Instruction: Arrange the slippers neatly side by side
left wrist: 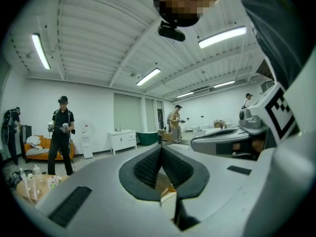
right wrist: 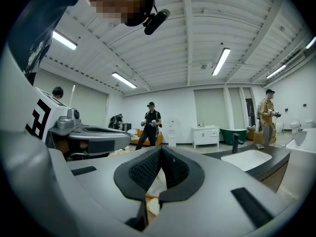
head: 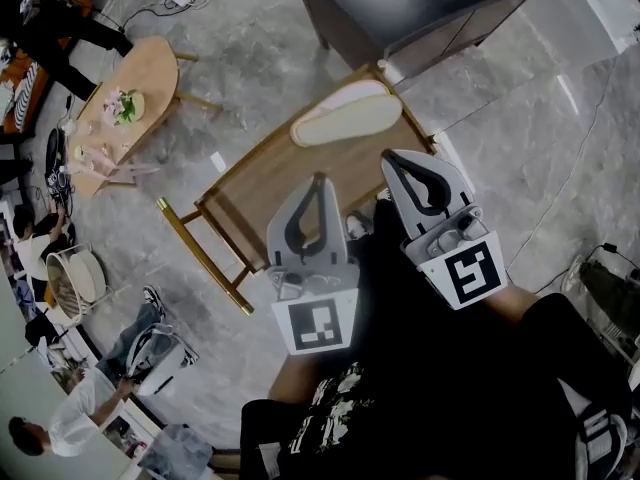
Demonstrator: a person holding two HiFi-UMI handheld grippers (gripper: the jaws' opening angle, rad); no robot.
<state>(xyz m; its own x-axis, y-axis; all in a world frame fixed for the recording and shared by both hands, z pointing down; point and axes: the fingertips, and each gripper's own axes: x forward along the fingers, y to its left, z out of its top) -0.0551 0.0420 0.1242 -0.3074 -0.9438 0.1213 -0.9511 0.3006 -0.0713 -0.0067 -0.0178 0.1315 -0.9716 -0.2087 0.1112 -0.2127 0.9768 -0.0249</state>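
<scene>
Two pale slippers (head: 343, 116) lie close together at the far end of a low wooden rack (head: 262, 180) with a gold frame; the nearer one is cream, the farther one pinkish. Both grippers are held up over the rack's near end, short of the slippers. My left gripper (head: 319, 179) is shut, with nothing between its pads. To its right, my right gripper (head: 389, 156) is shut and empty as well, its tip a little below the slippers' right end. The left gripper view shows that gripper's closed jaws (left wrist: 161, 150) pointing out into the room, and the right gripper view shows the same of its own (right wrist: 160, 150). No slipper shows clearly in either.
An oval wooden table (head: 150, 74) with small items stands to the left, and a dark cabinet (head: 420, 8) lies behind the rack. People stand at the left edge and bottom left. A round basket (head: 76, 278) and a shoe (head: 155, 299) lie on the marble floor.
</scene>
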